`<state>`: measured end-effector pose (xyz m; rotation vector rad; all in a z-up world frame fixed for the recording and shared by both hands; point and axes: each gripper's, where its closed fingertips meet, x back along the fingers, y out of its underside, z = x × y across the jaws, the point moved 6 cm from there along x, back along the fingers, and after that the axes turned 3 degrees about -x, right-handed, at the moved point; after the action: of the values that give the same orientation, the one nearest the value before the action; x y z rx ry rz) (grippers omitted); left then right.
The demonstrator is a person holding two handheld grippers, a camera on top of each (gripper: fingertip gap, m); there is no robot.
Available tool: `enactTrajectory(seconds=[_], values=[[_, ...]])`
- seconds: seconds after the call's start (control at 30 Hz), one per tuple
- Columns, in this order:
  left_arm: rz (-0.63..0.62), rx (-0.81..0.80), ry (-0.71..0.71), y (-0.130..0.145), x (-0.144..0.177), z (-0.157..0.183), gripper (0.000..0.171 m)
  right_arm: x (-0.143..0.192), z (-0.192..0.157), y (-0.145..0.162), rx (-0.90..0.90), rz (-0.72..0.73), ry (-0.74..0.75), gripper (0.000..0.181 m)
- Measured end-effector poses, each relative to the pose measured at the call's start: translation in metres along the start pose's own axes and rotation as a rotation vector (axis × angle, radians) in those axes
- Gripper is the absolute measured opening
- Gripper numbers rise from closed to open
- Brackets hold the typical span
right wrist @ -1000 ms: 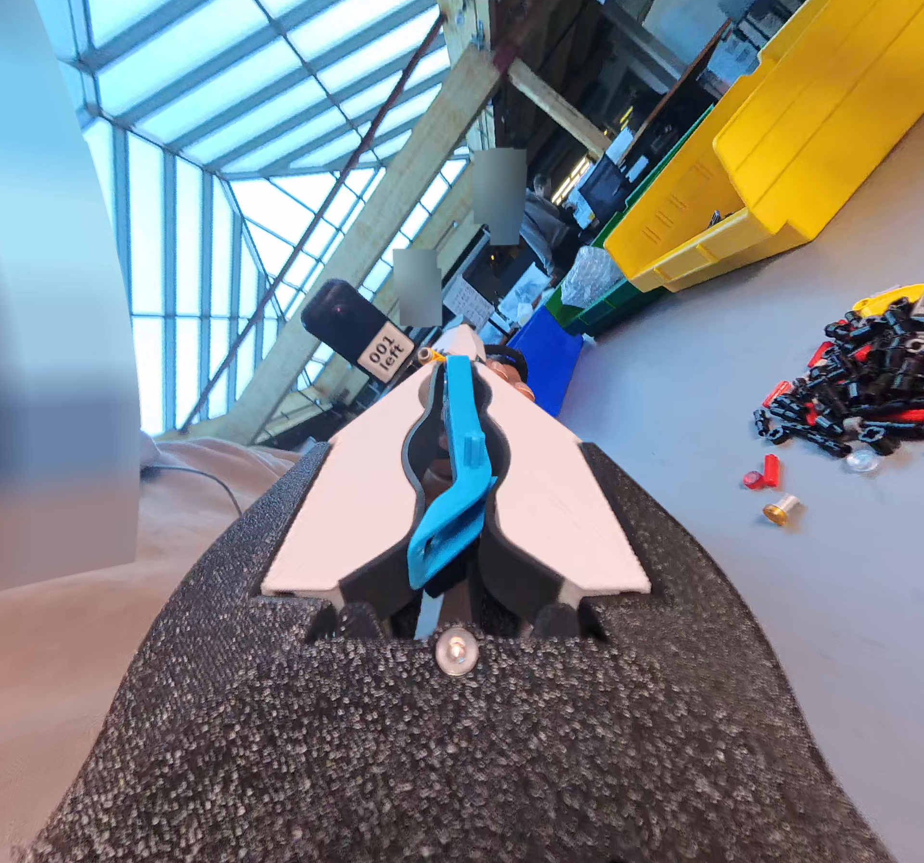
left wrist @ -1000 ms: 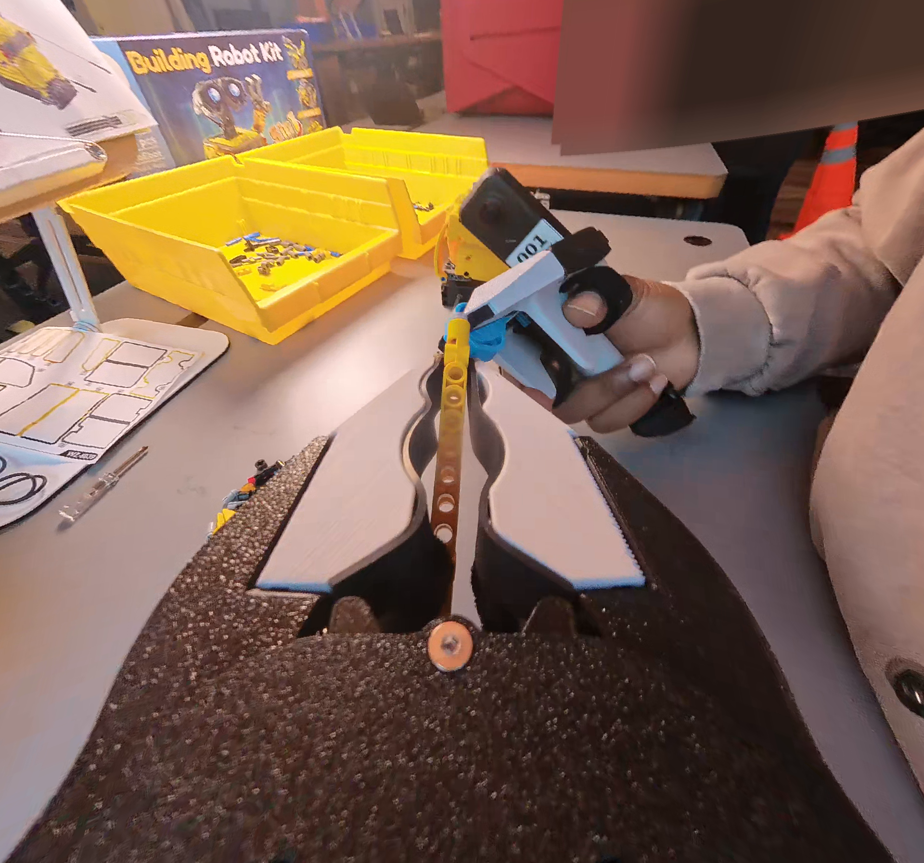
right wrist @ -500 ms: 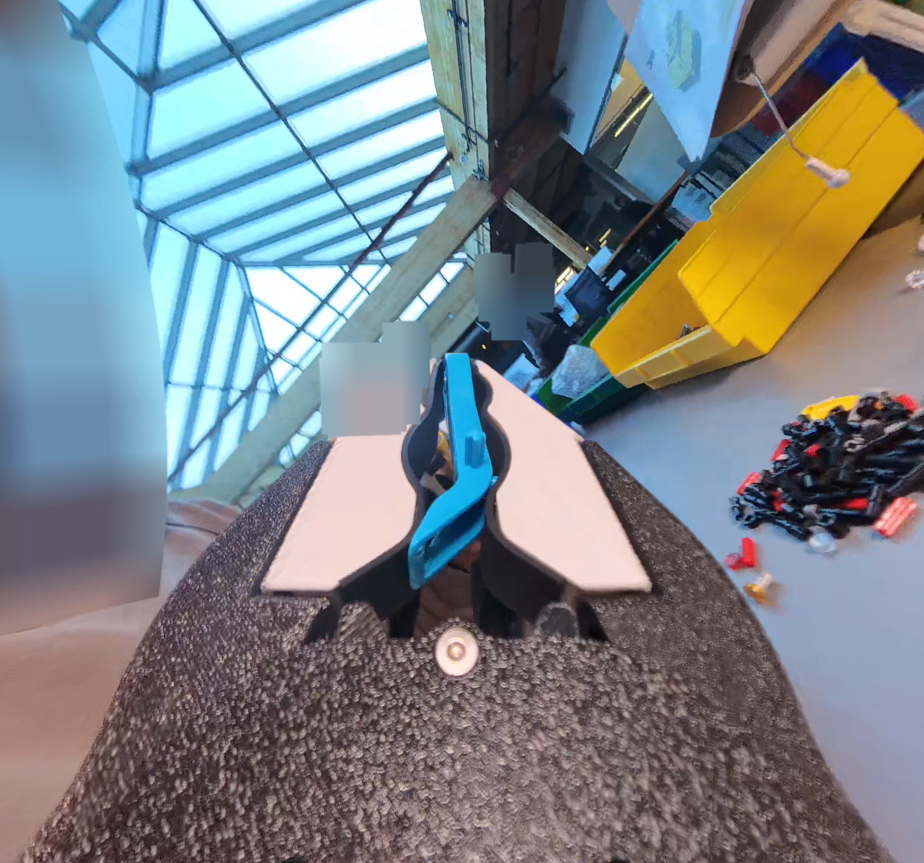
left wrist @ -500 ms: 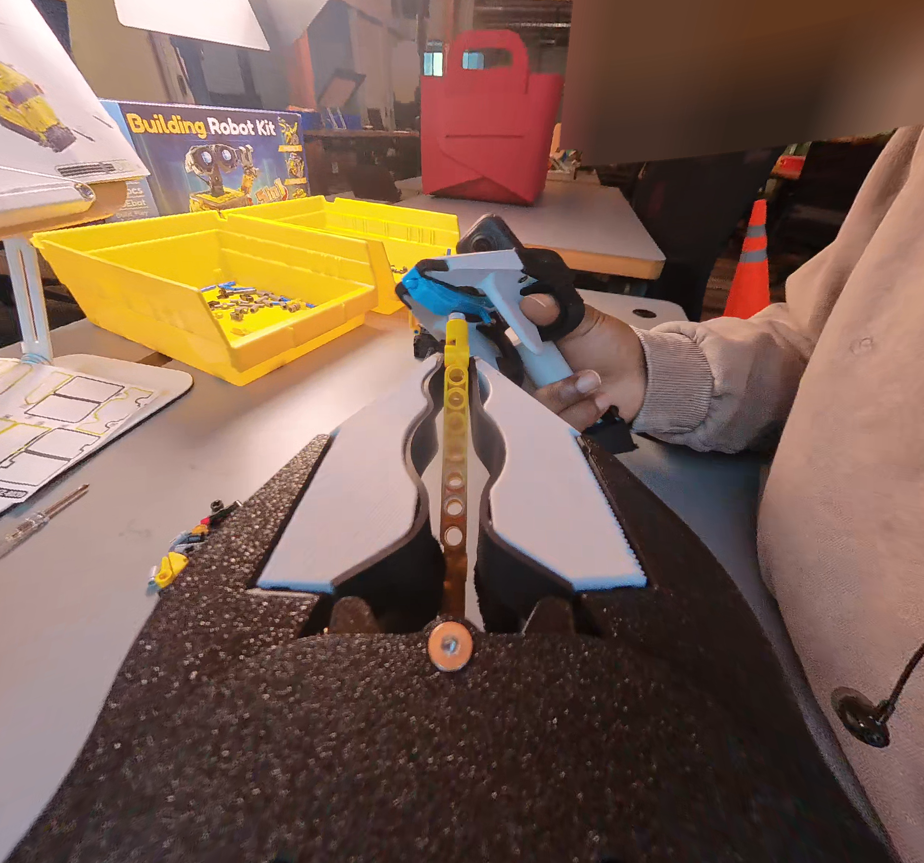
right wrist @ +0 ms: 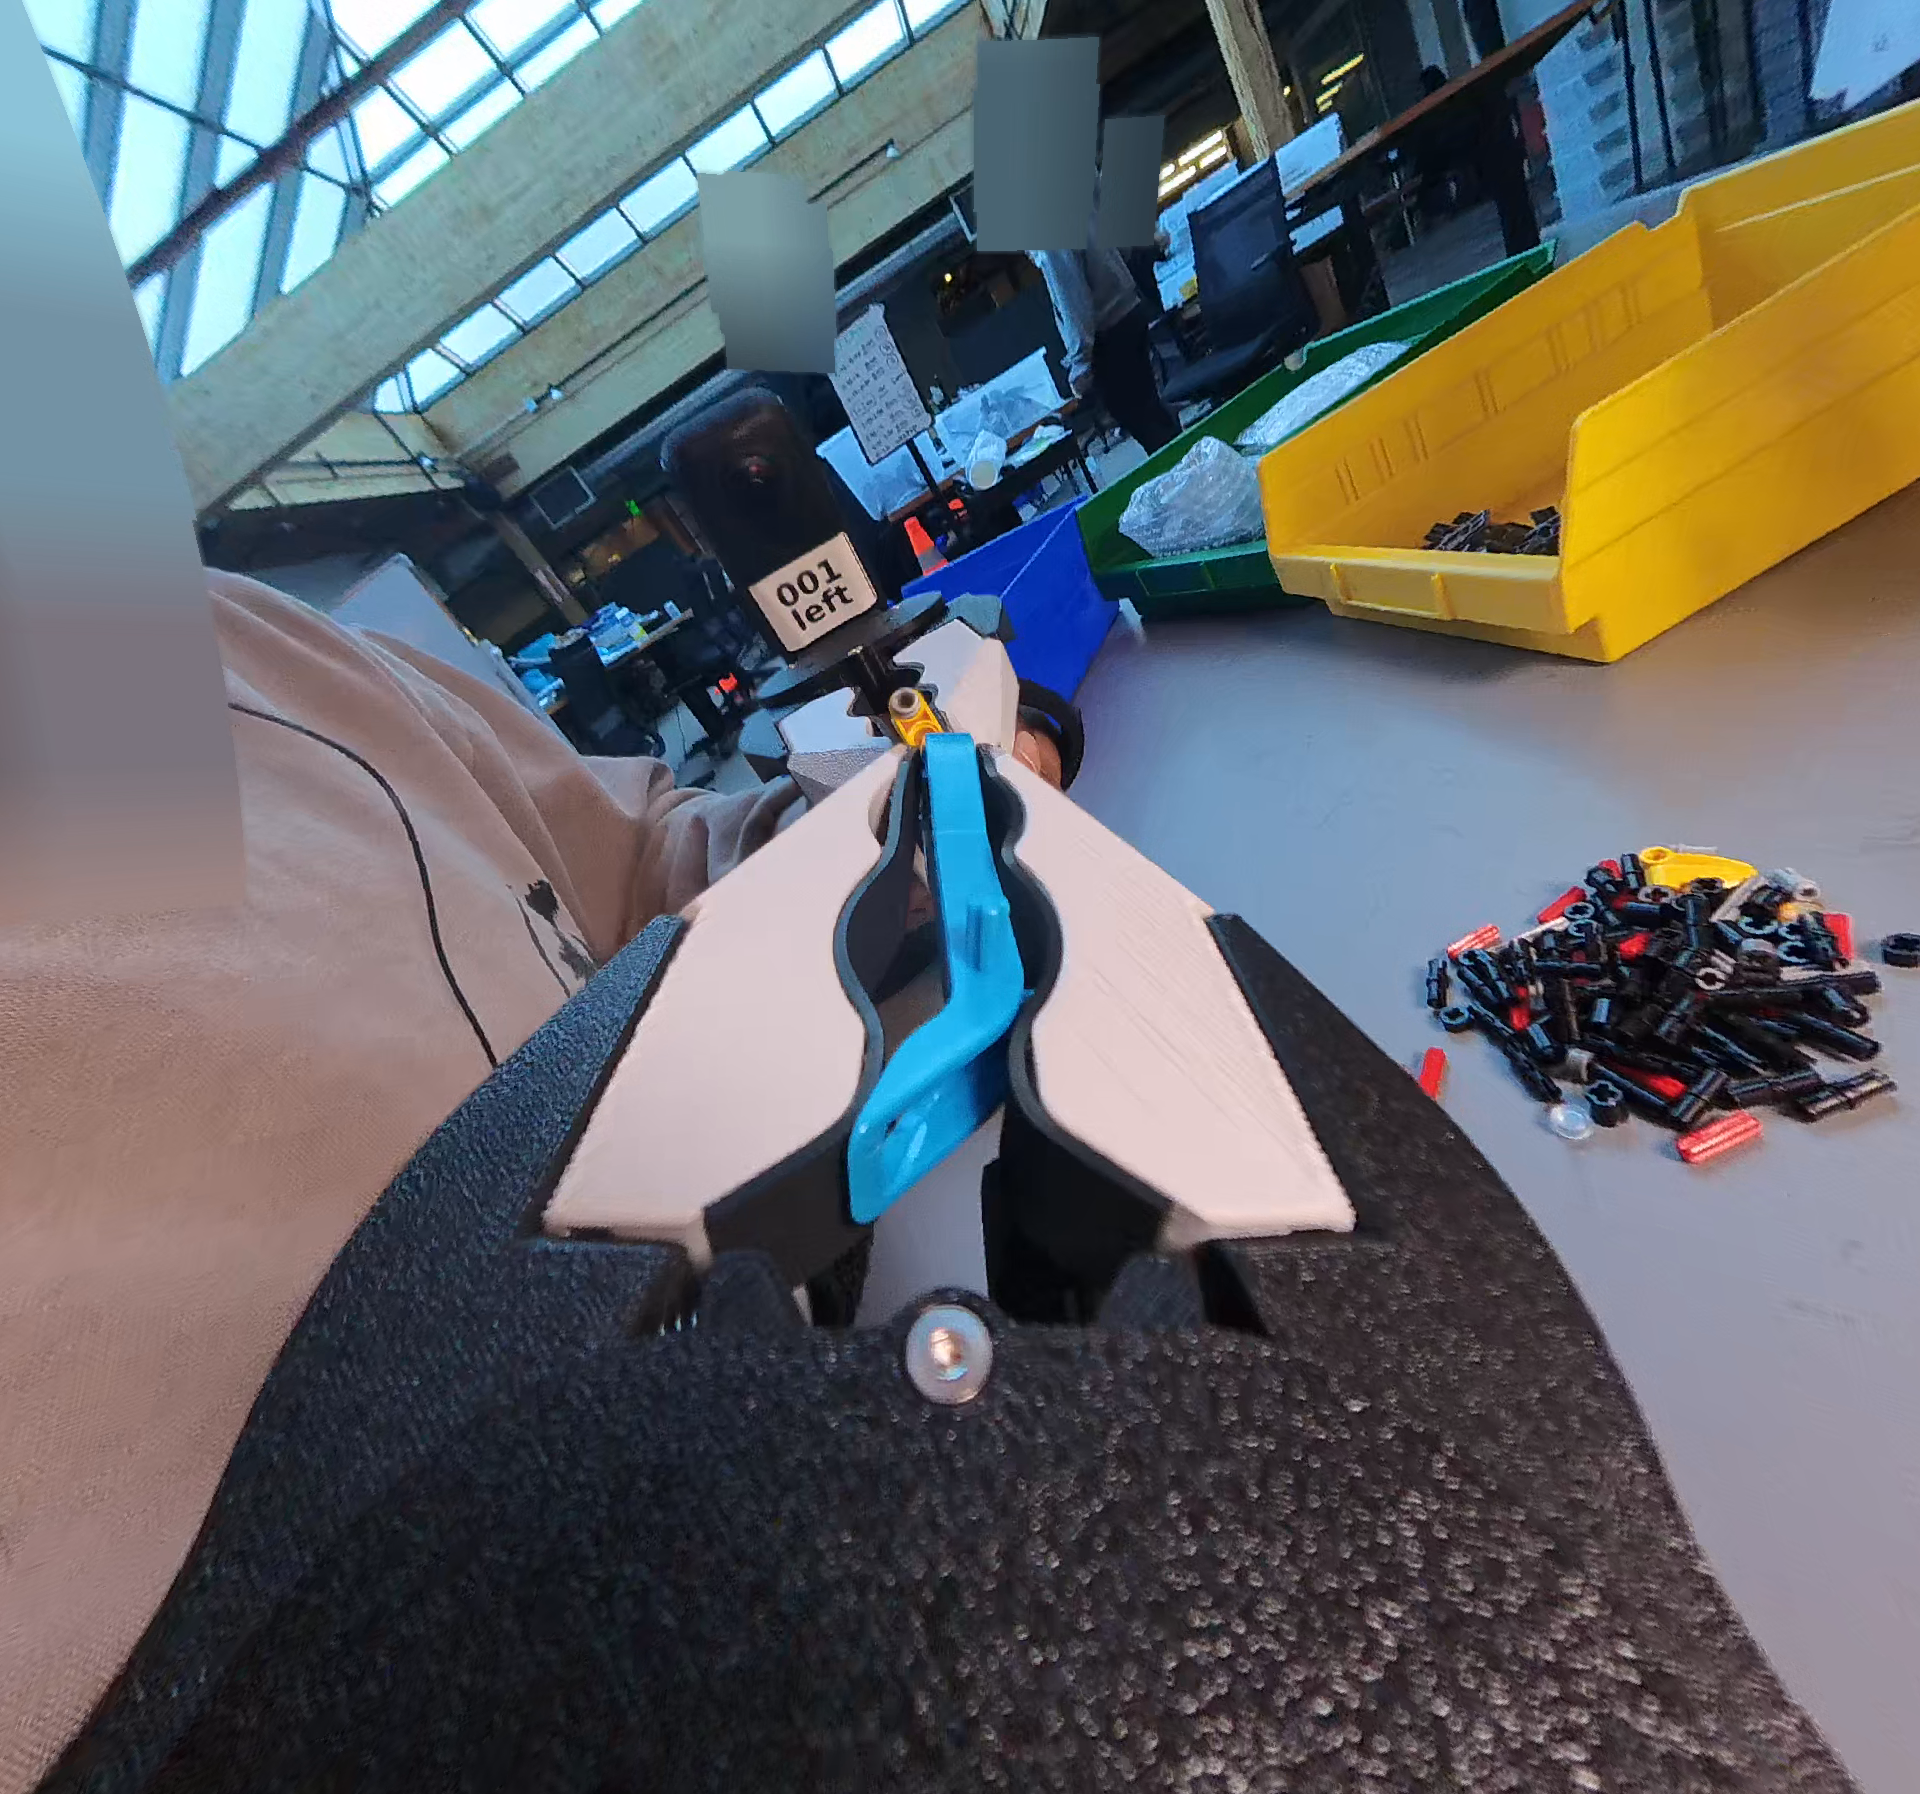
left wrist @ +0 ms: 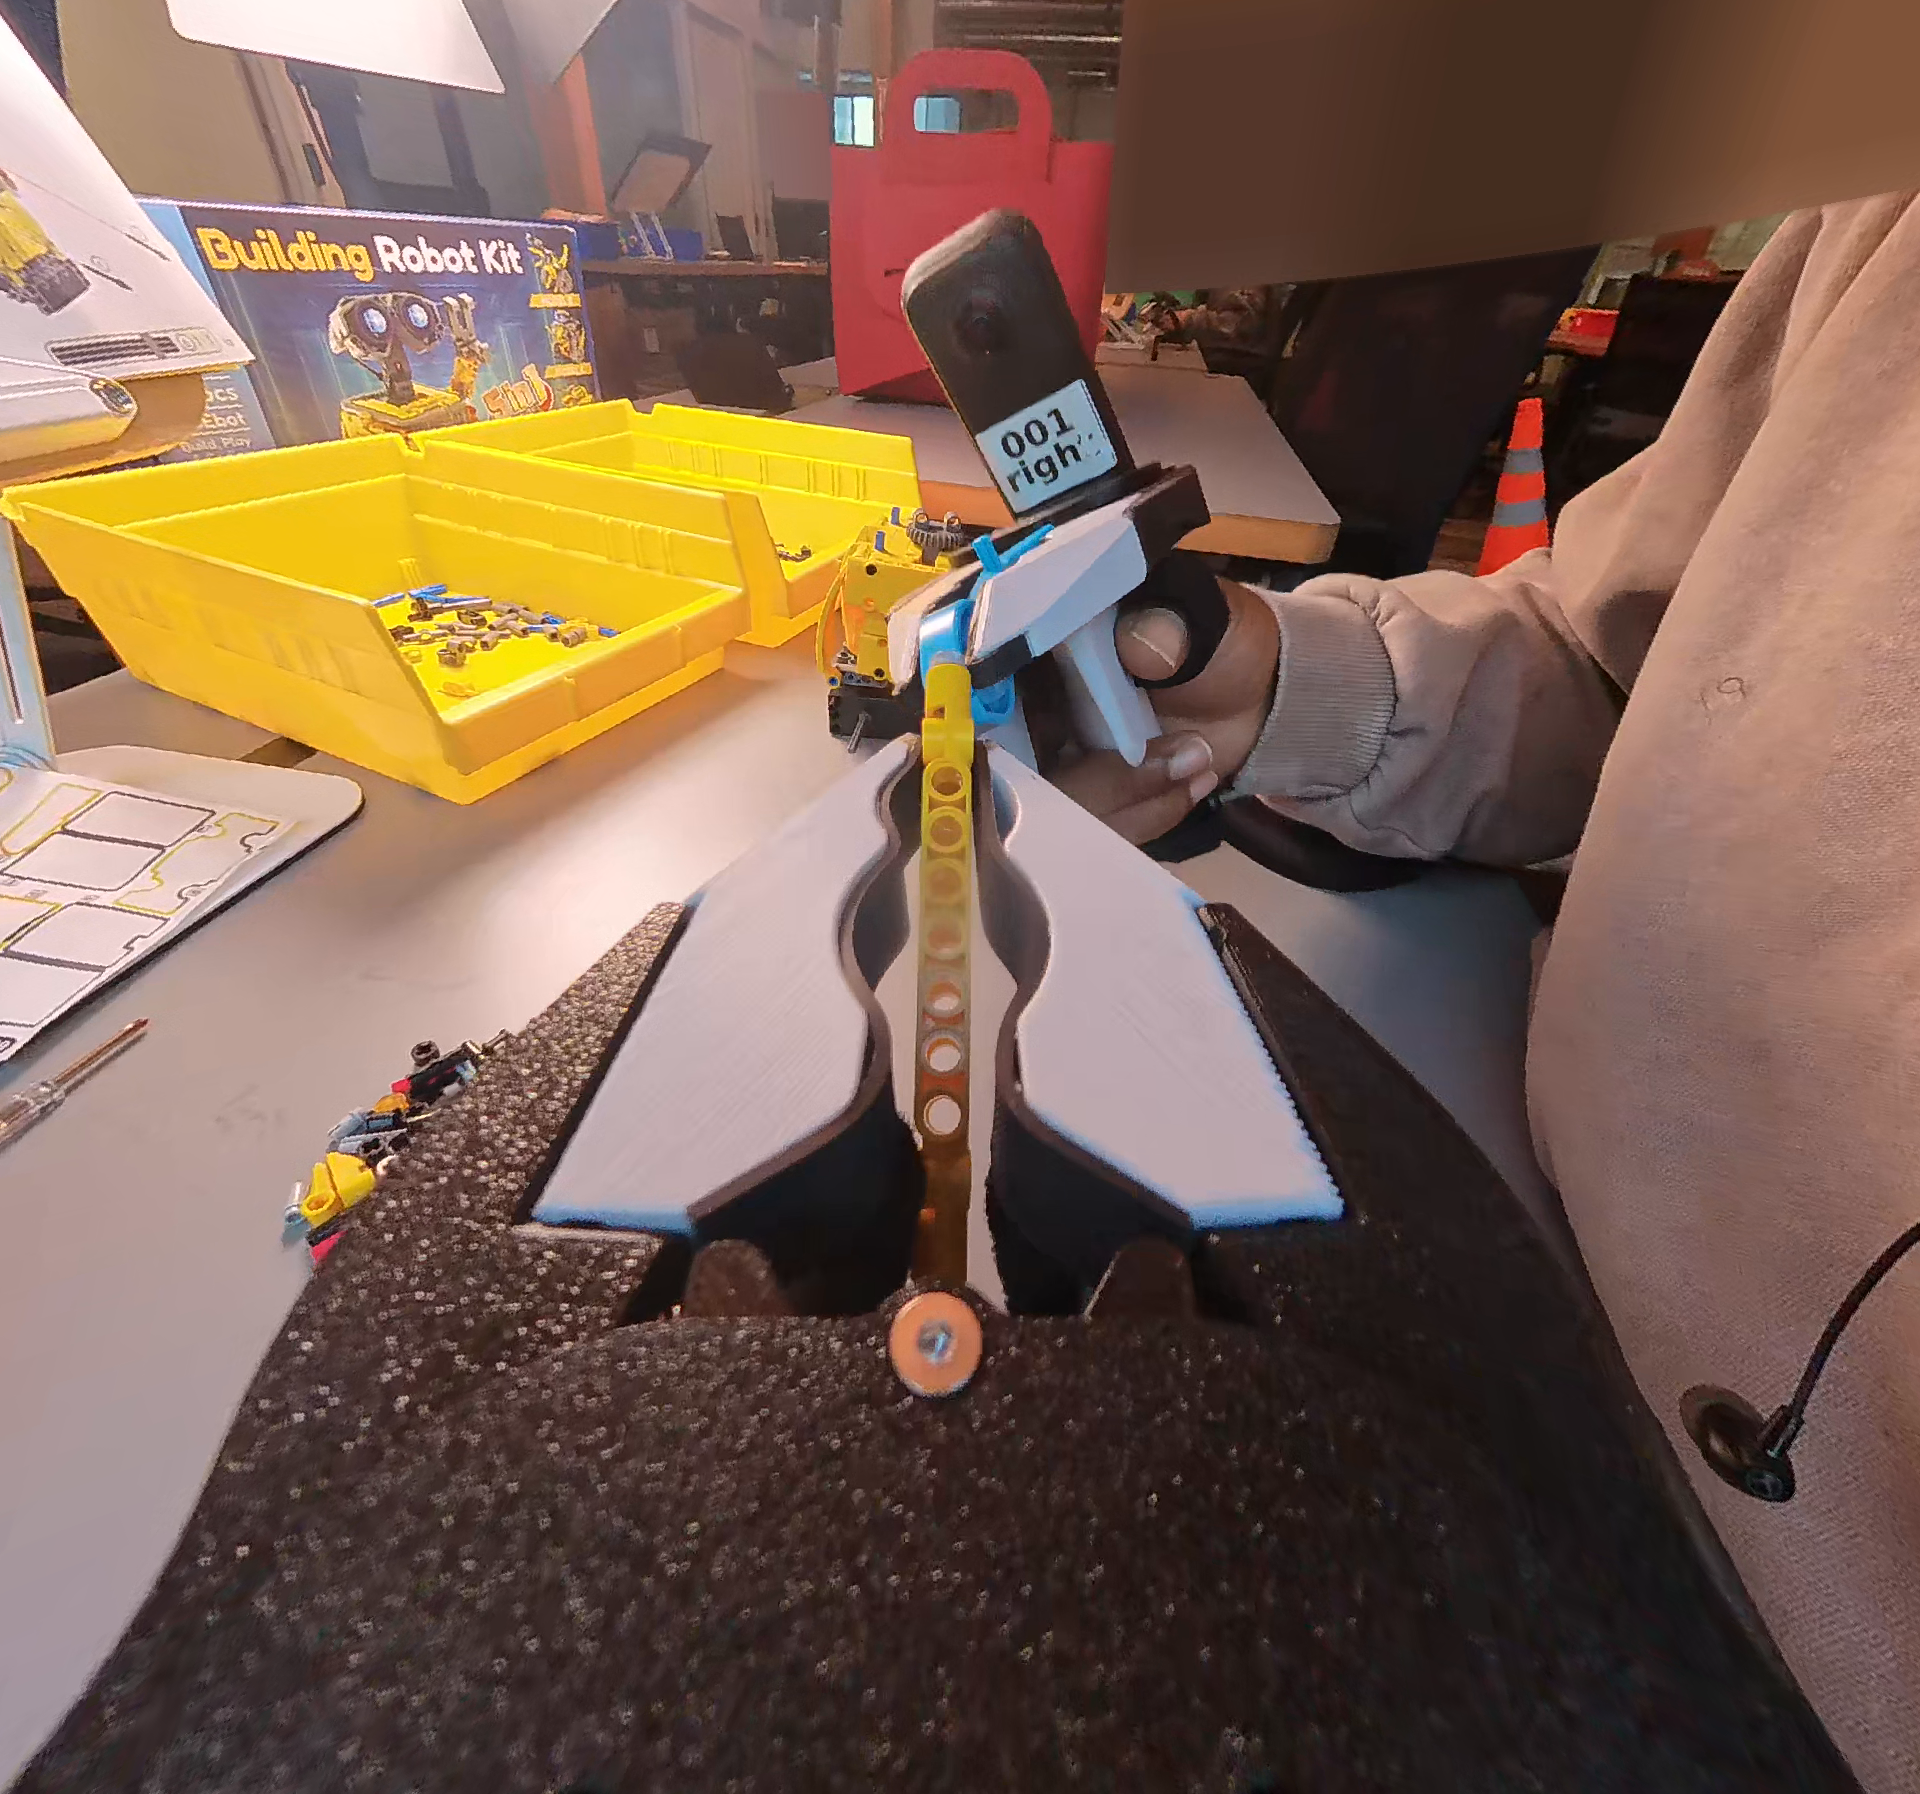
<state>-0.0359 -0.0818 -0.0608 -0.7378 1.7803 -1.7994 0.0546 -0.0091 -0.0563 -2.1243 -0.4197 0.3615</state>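
My left gripper [left wrist: 948, 757] is shut on a long yellow beam with holes [left wrist: 943, 913] that sticks out past its tips. My right gripper [right wrist: 940, 757] is shut on a bent blue plastic piece [right wrist: 961, 923]. The two grippers face each other tip to tip above the grey table [left wrist: 468, 892]. In the left wrist view the right gripper [left wrist: 940, 648] holds the blue piece [left wrist: 951, 638] against the yellow beam's far end. In the right wrist view the beam's yellow end [right wrist: 914, 718] shows just past the blue piece, in front of the left gripper [right wrist: 883, 695]. A hand [left wrist: 1184, 695] holds the right gripper.
Two yellow bins [left wrist: 260, 539] with small parts stand at the back left, a printed box [left wrist: 384, 331] behind them. A yellow block assembly [left wrist: 873, 612] sits behind the right gripper. A pile of black and red pins [right wrist: 1673, 996] lies on the table; more bins [right wrist: 1621, 518] beyond. Both grippers' tips are close together, under 4 cm apart.
The right gripper has rolled upright, its camera now on top, and its view has swung down from the ceiling toward the table. Both grippers have stayed shut, with the blue piece against the beam's tip.
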Motion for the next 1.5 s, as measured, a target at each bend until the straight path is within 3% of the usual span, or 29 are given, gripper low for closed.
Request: enactTrajectory(seconds=[0.37, 0.47, 0.67, 0.8, 0.93, 1.07, 1.3, 1.5], values=[[-0.201, 0.001, 0.141, 0.017, 0.000, 0.007, 0.005, -0.007, -0.008, 0.004, 0.392, -0.507, 0.050, 0.009], [-0.206, 0.044, 0.221, 0.021, 0.000, 0.012, 0.005, -0.009, -0.009, 0.008, 0.377, -0.571, -0.033, 0.008], [-0.256, 0.063, 0.450, 0.031, -0.012, 0.036, 0.006, -0.004, -0.015, 0.022, 0.292, -0.815, -0.335, 0.007], [-0.240, 0.093, 0.546, 0.028, -0.015, 0.043, 0.007, -0.002, -0.012, 0.026, 0.078, -0.785, -0.506, 0.007], [-0.177, 0.149, 0.621, 0.023, -0.014, 0.048, 0.008, -0.002, -0.010, 0.033, -0.170, -0.659, -0.667, 0.007], [-0.156, 0.068, 0.673, 0.016, -0.010, 0.054, 0.006, -0.007, -0.019, 0.041, -0.361, -0.536, -0.828, 0.007], [-0.074, 0.095, 0.580, 0.008, -0.002, 0.035, 0.006, -0.006, -0.014, 0.016, -0.277, -0.368, -0.742, 0.008], [0.082, 0.100, 0.547, 0.000, 0.011, 0.028, 0.006, 0.001, -0.012, 0.000, -0.060, -0.268, -0.474, 0.009]])
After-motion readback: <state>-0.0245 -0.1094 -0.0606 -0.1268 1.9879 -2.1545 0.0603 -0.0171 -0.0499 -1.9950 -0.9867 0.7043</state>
